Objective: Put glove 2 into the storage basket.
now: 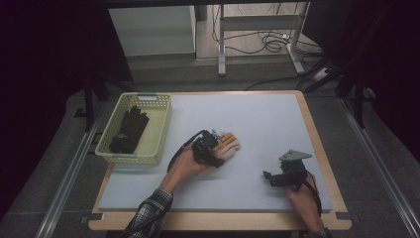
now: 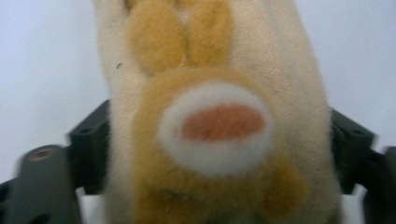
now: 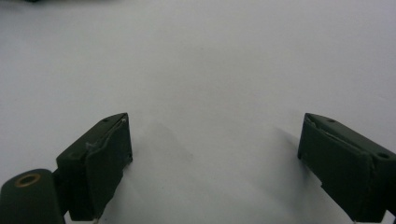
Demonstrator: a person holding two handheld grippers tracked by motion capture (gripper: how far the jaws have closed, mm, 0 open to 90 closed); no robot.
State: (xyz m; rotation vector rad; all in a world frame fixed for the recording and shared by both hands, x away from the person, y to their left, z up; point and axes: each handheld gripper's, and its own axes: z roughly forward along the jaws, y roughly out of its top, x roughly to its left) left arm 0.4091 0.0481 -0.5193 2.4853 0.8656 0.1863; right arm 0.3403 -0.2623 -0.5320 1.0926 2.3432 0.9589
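High view: left gripper [image 1: 214, 152] sits mid-mat on the cream-and-tan glove [image 1: 229, 145]; right gripper [image 1: 278, 177] rests near the mat's right edge, well apart. Green basket [image 1: 115, 149] at left holds a black glove [image 1: 129, 129].
Left gripper view: jaws clamp the cream-and-tan glove [image 2: 219, 121] from both sides.
Right gripper view: jaws spread wide over bare grey mat [image 3: 210, 70], nothing between.

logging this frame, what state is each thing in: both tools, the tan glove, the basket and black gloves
left tool: shut on the tan glove
tan glove: lying on the mat, gripped between the jaws
right tool: open, nothing between the jaws
basket: upright, holds black gloves
black gloves: lying in the basket
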